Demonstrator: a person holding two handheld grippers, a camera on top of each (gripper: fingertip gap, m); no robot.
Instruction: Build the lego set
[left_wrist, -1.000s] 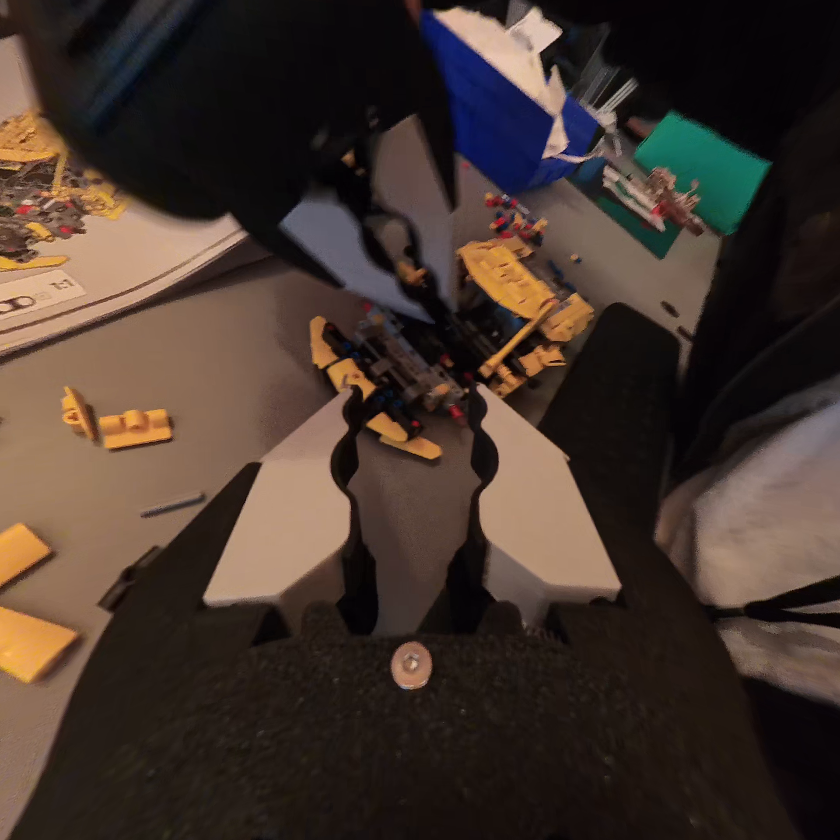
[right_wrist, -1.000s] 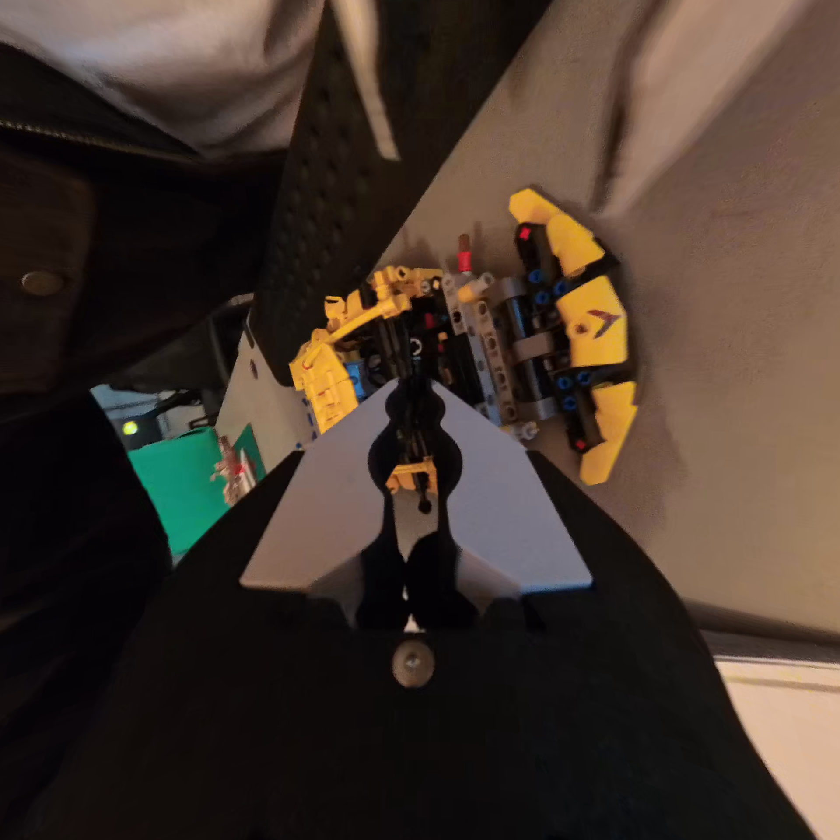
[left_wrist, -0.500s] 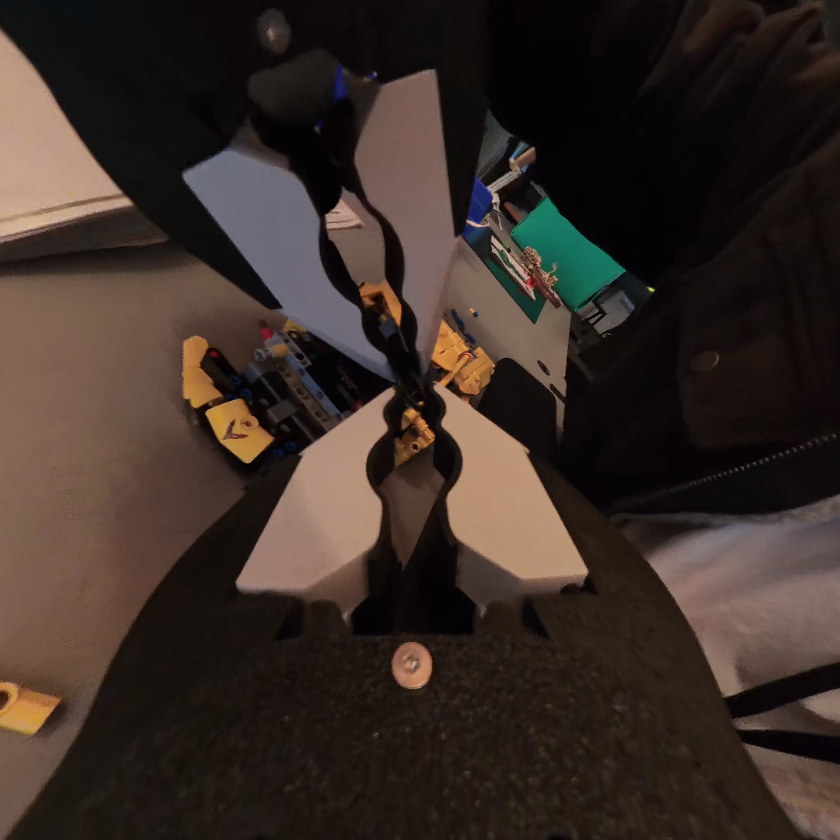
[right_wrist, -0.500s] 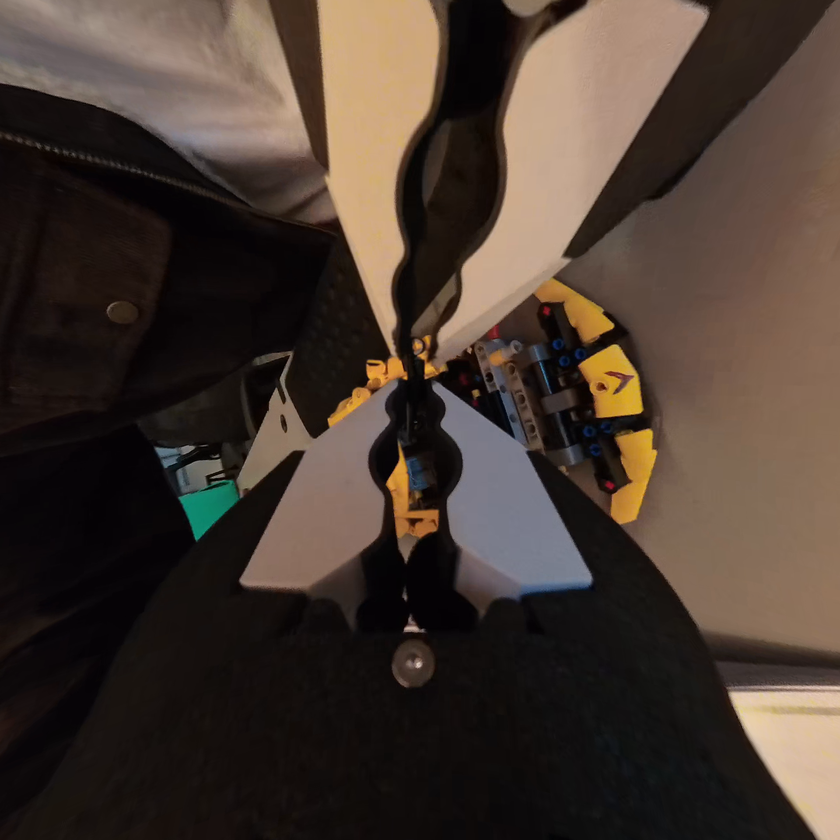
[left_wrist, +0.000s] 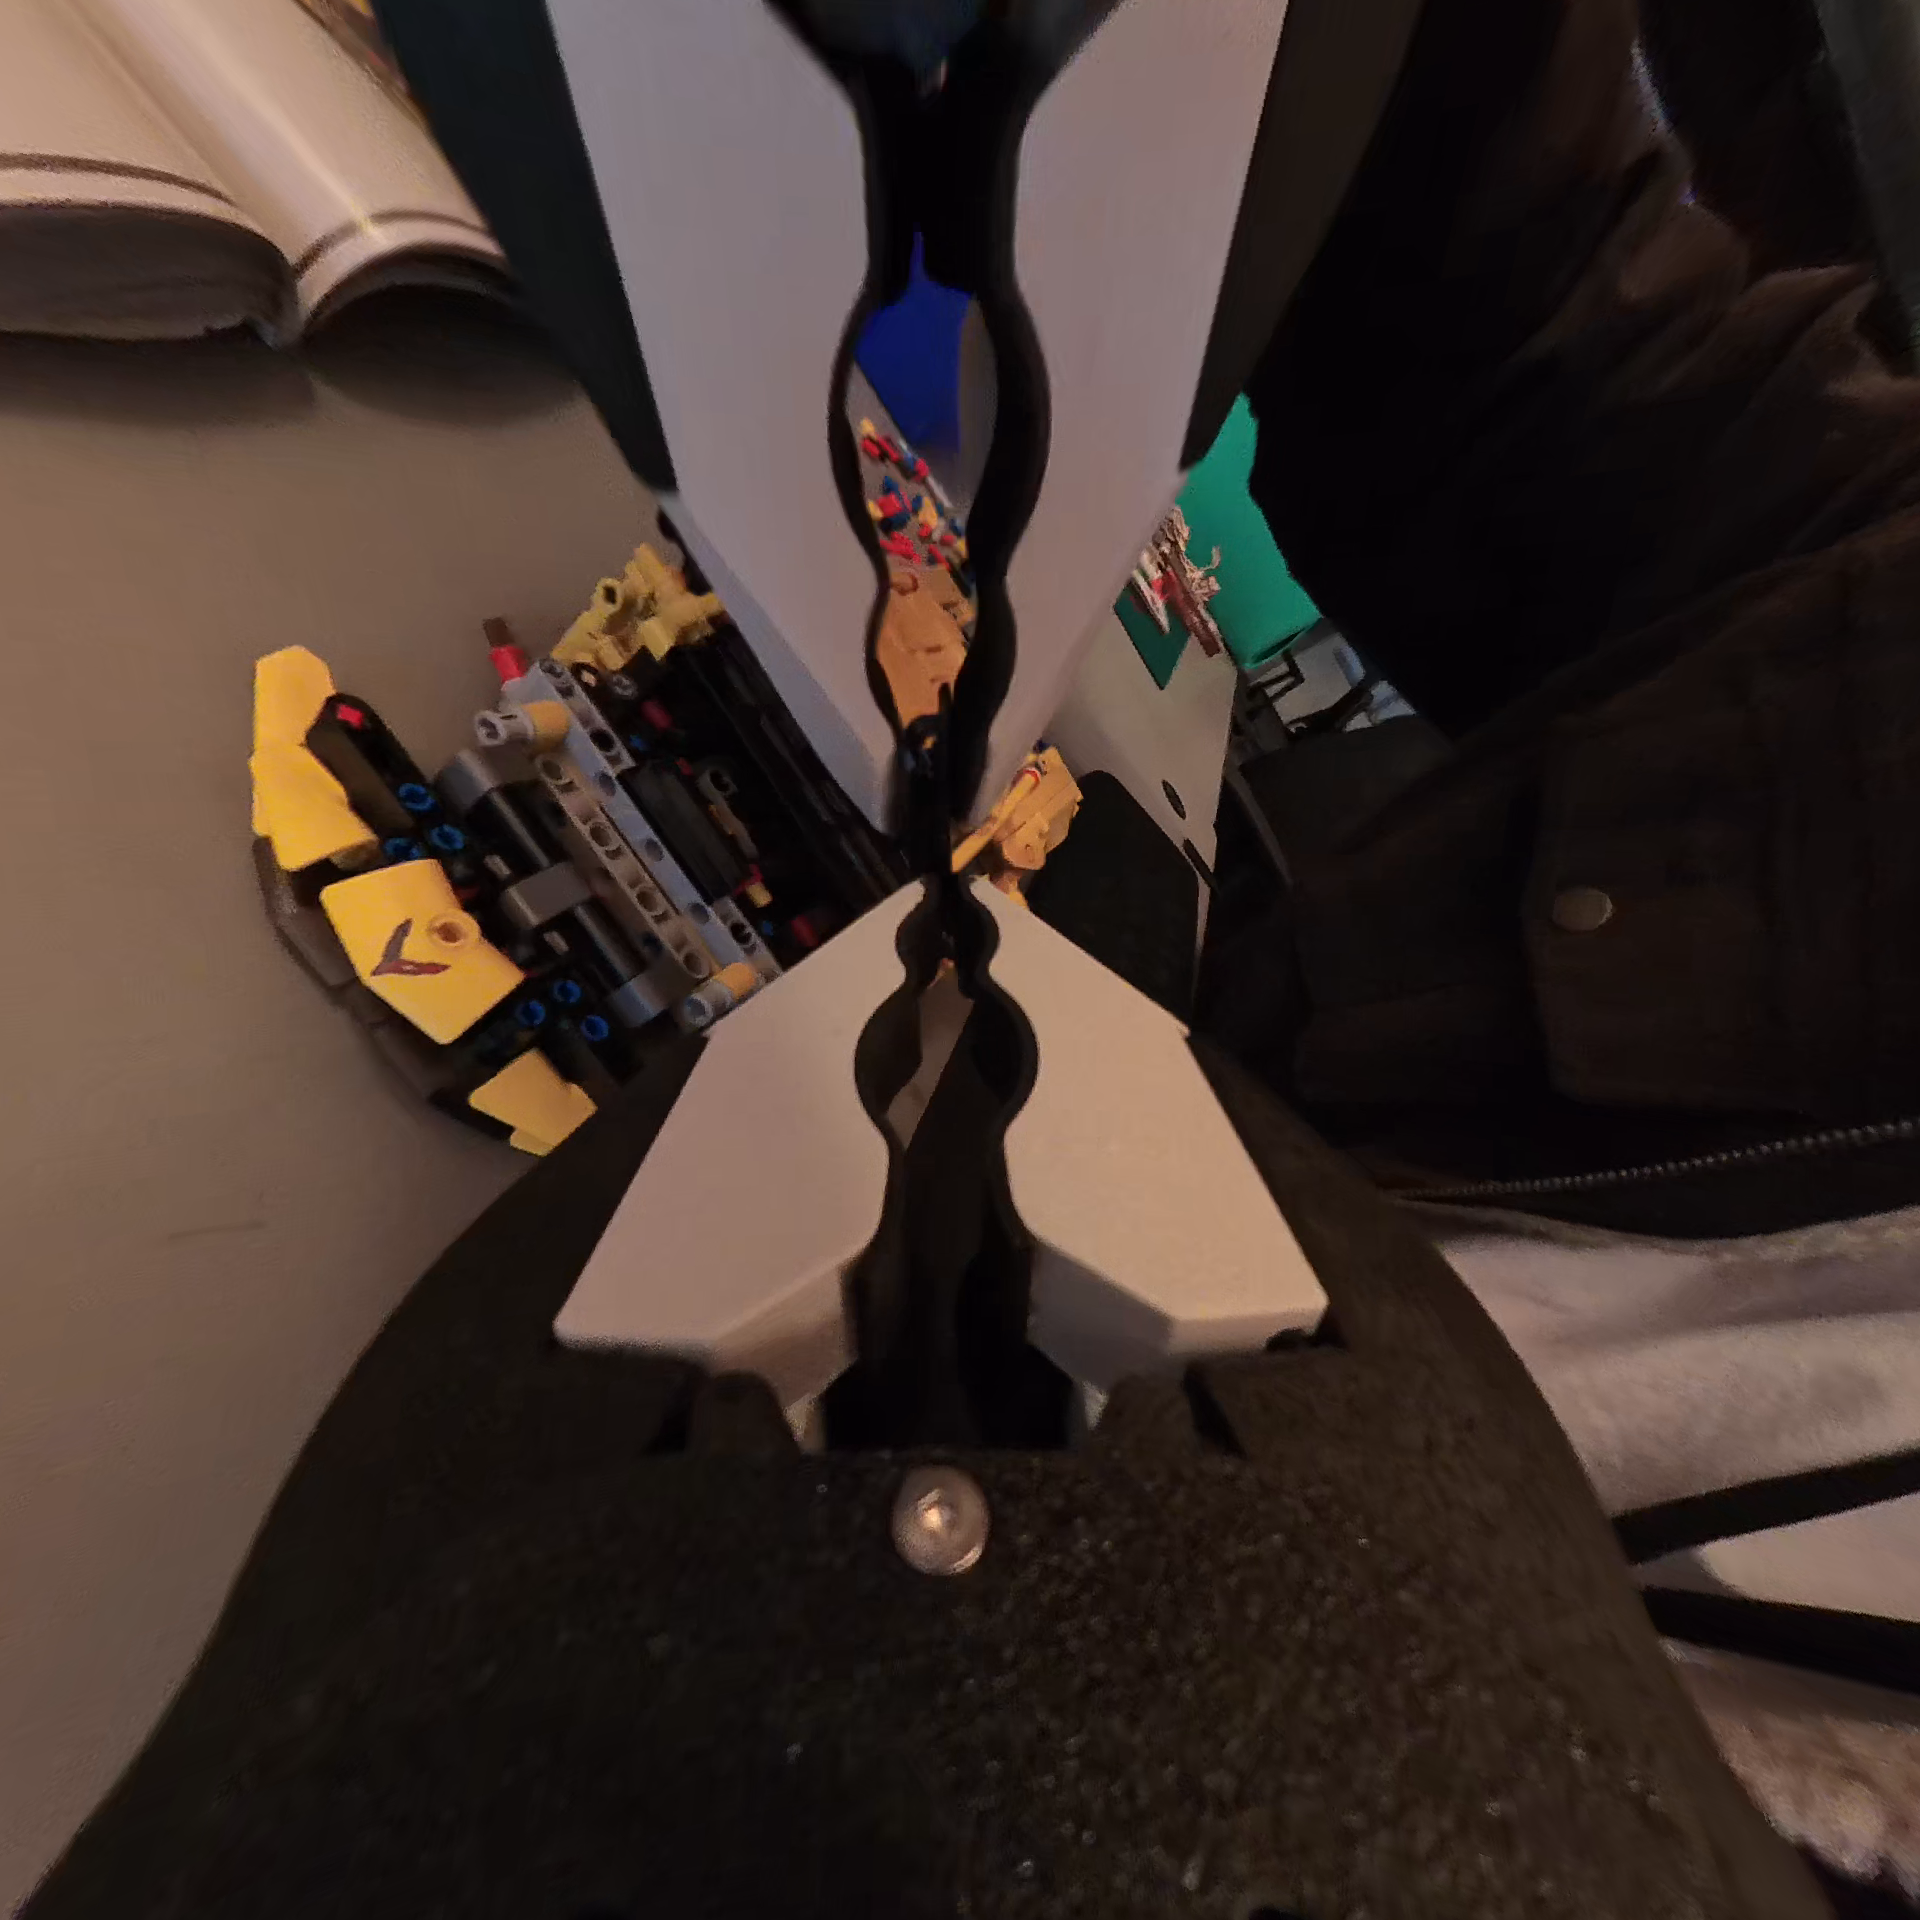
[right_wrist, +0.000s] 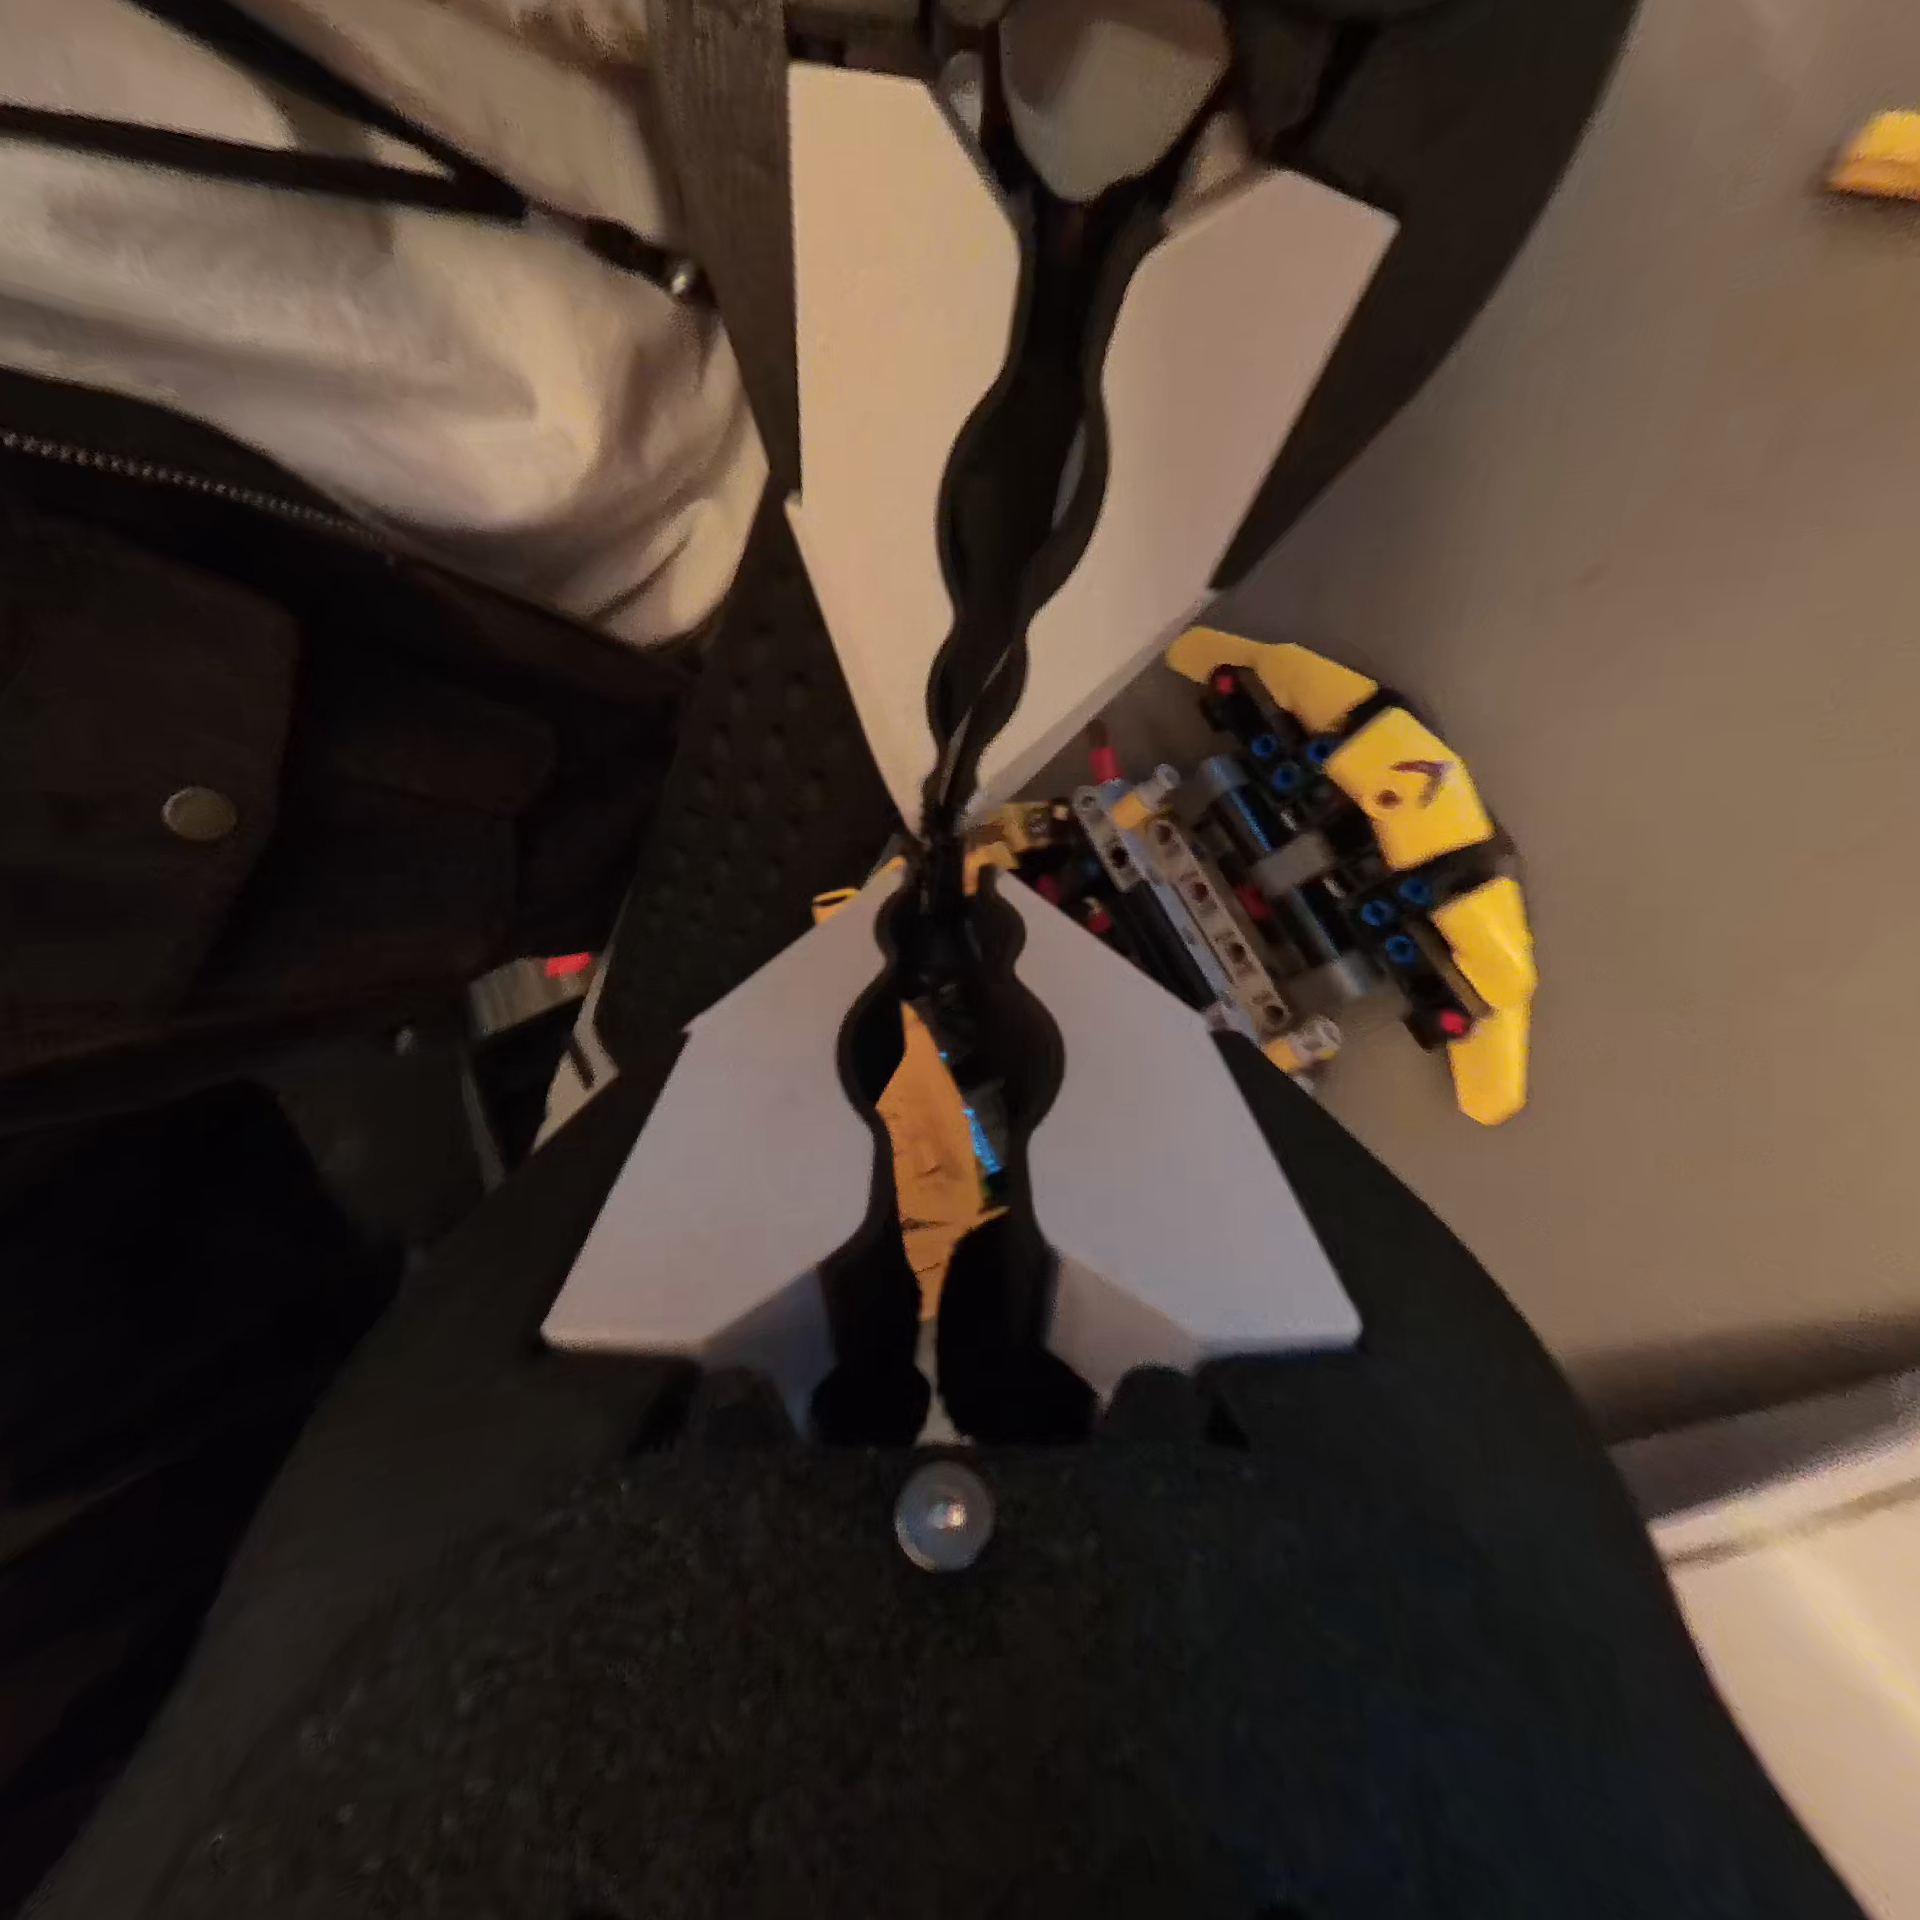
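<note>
Within a second the left hand-held gripper (left_wrist: 940, 894) has narrowed from spread to pinched, meeting tip-to-tip the right hand-held gripper (right_wrist: 940, 883), clenched on a small black piece (left_wrist: 928, 805) above the yellow lego car (left_wrist: 540, 873) on the tabletop (left_wrist: 156, 1195), probably a handover.

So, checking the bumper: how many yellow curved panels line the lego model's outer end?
3 yellow curved plastic panels, left wrist view: upper, emblem-marked middle, lower. Others may hide behind the jaws.
</note>
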